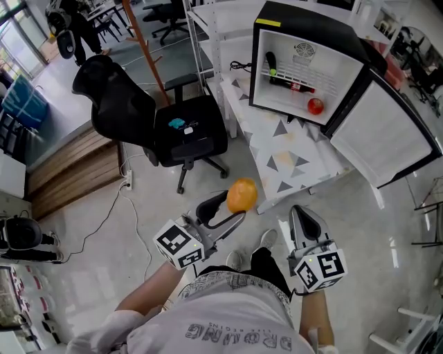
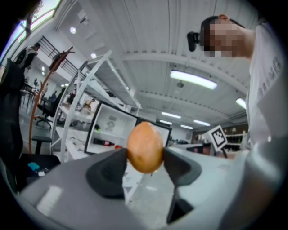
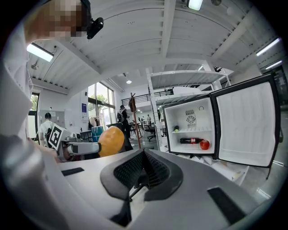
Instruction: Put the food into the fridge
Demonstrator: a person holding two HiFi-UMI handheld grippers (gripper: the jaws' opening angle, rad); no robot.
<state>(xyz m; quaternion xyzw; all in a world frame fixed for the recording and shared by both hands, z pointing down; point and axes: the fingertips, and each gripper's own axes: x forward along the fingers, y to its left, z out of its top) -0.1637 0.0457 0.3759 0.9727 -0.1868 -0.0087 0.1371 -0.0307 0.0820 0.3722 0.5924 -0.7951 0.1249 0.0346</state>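
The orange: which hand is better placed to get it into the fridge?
Left. The left gripper clamps the orange, and the fridge stands open ahead. The right gripper is shut and empty.

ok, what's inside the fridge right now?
The open fridge holds a dark bottle lying on its side, a red round fruit beside it, and higher up a small green-tipped item, too small to identify. Nothing covers the interior in the right gripper view.

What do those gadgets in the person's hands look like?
Both are pale grey plastic: the left gripper and right gripper each have two curved jaws with black textured pads and a white cube bearing black square markers. No cables show. The person wears a white T-shirt.
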